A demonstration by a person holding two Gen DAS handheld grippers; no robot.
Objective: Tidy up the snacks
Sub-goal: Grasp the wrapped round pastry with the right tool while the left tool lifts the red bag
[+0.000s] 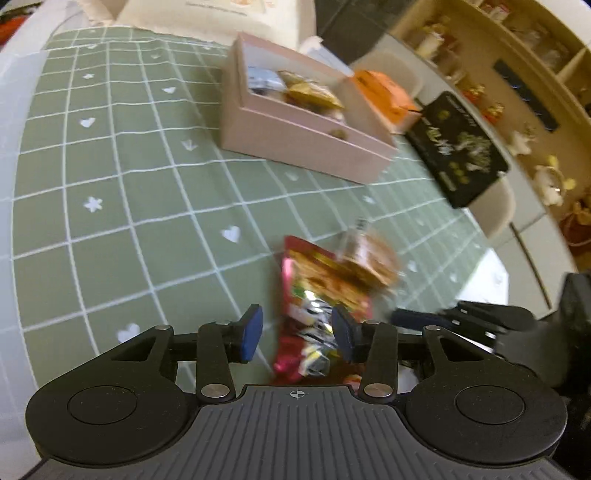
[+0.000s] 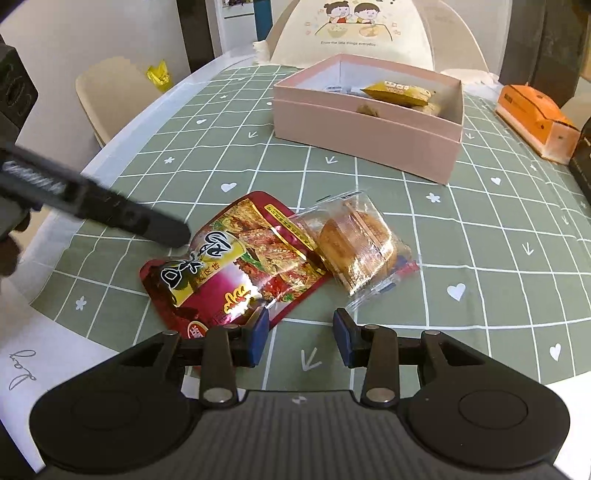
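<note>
A red snack packet (image 2: 236, 266) lies flat on the green checked tablecloth (image 2: 480, 236), and a clear-wrapped cake (image 2: 358, 251) rests against its right edge. In the left wrist view, my left gripper (image 1: 298, 332) straddles the near end of the blurred red packet (image 1: 317, 295). Its right pad is at the packet and its left pad stands clear. One of its fingers (image 2: 162, 227) reaches the packet's far left edge. My right gripper (image 2: 301, 334) hovers just in front of both snacks with only tablecloth between its pads. Behind them, the pink box (image 2: 369, 129) holds a yellow packet (image 2: 399, 94) and other snacks.
An orange carton (image 2: 532, 118) and a black box (image 1: 458, 147) lie right of the pink box. A white mesh food cover (image 2: 351, 33) stands at the table's far edge, with a beige chair (image 2: 107, 92) on the left. Shelves (image 1: 517, 74) line the wall beyond.
</note>
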